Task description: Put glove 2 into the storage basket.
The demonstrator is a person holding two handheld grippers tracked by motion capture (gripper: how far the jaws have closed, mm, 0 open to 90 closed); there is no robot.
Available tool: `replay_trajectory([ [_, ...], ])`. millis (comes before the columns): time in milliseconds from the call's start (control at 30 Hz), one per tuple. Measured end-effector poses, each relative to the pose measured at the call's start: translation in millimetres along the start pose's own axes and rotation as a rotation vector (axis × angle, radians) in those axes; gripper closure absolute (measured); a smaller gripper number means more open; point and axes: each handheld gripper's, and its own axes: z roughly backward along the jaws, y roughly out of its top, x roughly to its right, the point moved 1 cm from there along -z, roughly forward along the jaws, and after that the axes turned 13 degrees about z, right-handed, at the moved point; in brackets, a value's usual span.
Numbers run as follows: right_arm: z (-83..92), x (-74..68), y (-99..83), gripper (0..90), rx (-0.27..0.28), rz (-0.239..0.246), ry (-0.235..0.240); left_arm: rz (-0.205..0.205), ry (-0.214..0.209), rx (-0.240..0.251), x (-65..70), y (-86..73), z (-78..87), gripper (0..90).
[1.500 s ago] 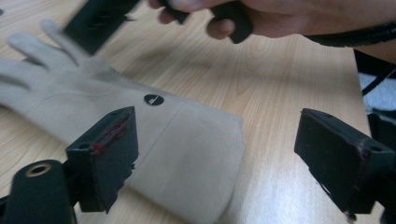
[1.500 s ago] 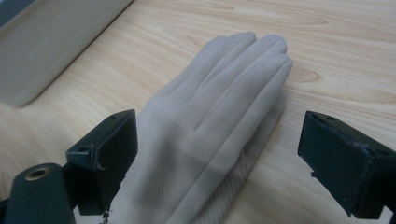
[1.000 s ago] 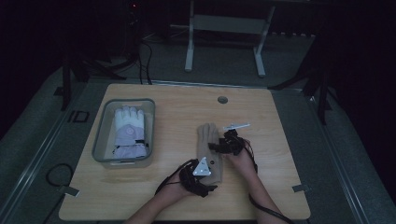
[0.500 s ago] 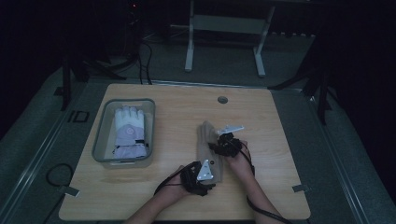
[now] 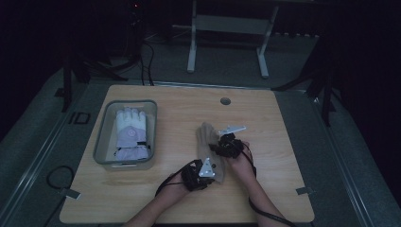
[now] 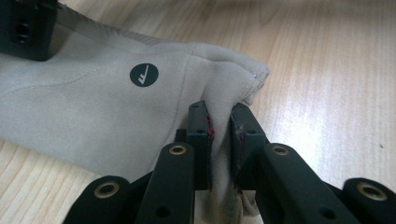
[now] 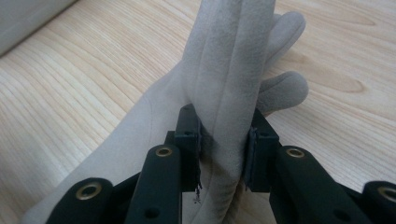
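Observation:
A beige glove (image 5: 205, 136) lies flat in the middle of the table, fingers pointing away from the person. My left gripper (image 5: 213, 174) is at its cuff. Its jaws have just been closing, and in the left gripper view the left gripper (image 6: 222, 123) is shut on a pinched fold of the glove's cuff (image 6: 93, 102) near the hem. My right gripper (image 5: 216, 147) comes in from the right side. Its jaws have also just been closing, and the right gripper (image 7: 224, 135) is shut on a raised ridge of the glove (image 7: 233, 46) below the fingers.
A grey bin (image 5: 101, 142) at the table's left holds a white and lavender glove (image 5: 130, 130). A small round hole (image 5: 225, 100) sits near the table's far edge. Bare wood (image 5: 283, 123) lies to the right of the hands.

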Motion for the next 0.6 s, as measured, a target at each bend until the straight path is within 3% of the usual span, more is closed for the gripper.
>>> replay_trajectory([
  [367, 11.2, -10.3, 26.9, 71.4, 0.049, 0.019, 0.026, 0.008, -0.002, -0.003, -5.7, 3.4, 26.3, 81.4],
  [600, 11.6, -14.4, 42.4, 71.4, 0.07, 0.011, 0.042, -0.015, 0.033, -0.006, -9.0, 4.5, 47.5, 81.8],
])
